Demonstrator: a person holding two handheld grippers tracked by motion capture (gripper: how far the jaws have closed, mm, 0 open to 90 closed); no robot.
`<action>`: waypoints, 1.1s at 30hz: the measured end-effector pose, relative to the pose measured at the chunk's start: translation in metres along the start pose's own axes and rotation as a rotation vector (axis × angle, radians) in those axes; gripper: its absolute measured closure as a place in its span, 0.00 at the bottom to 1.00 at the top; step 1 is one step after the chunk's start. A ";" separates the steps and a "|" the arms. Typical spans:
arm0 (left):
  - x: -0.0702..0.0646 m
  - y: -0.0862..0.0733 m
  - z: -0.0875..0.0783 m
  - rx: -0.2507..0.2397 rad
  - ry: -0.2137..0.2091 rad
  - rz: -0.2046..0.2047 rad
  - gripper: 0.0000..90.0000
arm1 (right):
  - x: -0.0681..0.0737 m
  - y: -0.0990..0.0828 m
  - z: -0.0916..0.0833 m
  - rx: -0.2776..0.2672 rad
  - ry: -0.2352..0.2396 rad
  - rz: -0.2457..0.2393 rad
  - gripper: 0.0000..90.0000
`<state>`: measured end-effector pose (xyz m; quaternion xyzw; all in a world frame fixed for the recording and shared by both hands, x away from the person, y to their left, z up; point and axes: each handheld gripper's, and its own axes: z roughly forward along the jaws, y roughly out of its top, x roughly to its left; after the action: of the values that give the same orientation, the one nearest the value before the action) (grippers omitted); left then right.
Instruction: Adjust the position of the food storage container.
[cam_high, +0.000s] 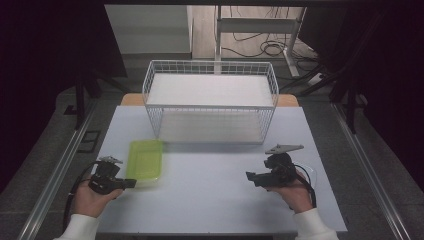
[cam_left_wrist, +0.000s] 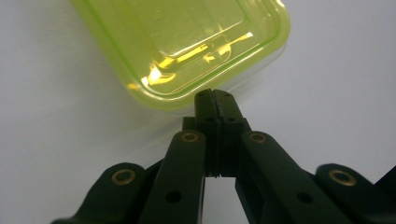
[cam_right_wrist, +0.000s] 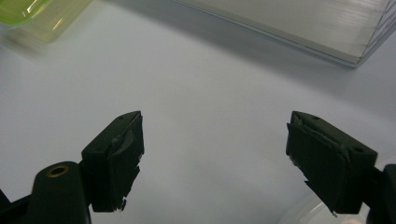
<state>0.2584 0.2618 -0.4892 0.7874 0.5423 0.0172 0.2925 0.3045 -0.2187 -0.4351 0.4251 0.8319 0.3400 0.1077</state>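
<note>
My left tool (cam_left_wrist: 215, 100) is pressed together, its tip at the near rim of the green container (cam_high: 145, 159) on the tabletop's (cam_high: 210, 190) near left. My right tool (cam_right_wrist: 214, 154) is spread, holding nothing. I judge I'm nudging the container; next comes a gentle push.

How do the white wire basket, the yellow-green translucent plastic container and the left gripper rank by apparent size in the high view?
1. White wire basket, clearly largest.
2. Yellow-green translucent plastic container.
3. Left gripper, slightly smaller, though nearer the camera.

High view overhead; gripper views close, sharing green container (cam_left_wrist: 187, 46).
</note>
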 end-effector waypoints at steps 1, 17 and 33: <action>-0.001 0.000 0.000 0.001 0.005 0.000 1.00 | 0.000 0.000 0.000 0.000 0.000 -0.001 0.21; 0.037 -0.007 -0.019 -0.042 0.127 -0.109 1.00 | -0.001 -0.002 0.001 0.009 -0.008 -0.001 0.21; 0.023 0.008 0.004 0.008 0.086 -0.055 1.00 | -0.003 -0.003 0.000 0.011 -0.012 0.009 0.21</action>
<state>0.2757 0.2775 -0.4955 0.7718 0.5759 0.0407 0.2664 0.3049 -0.2225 -0.4374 0.4313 0.8312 0.3335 0.1090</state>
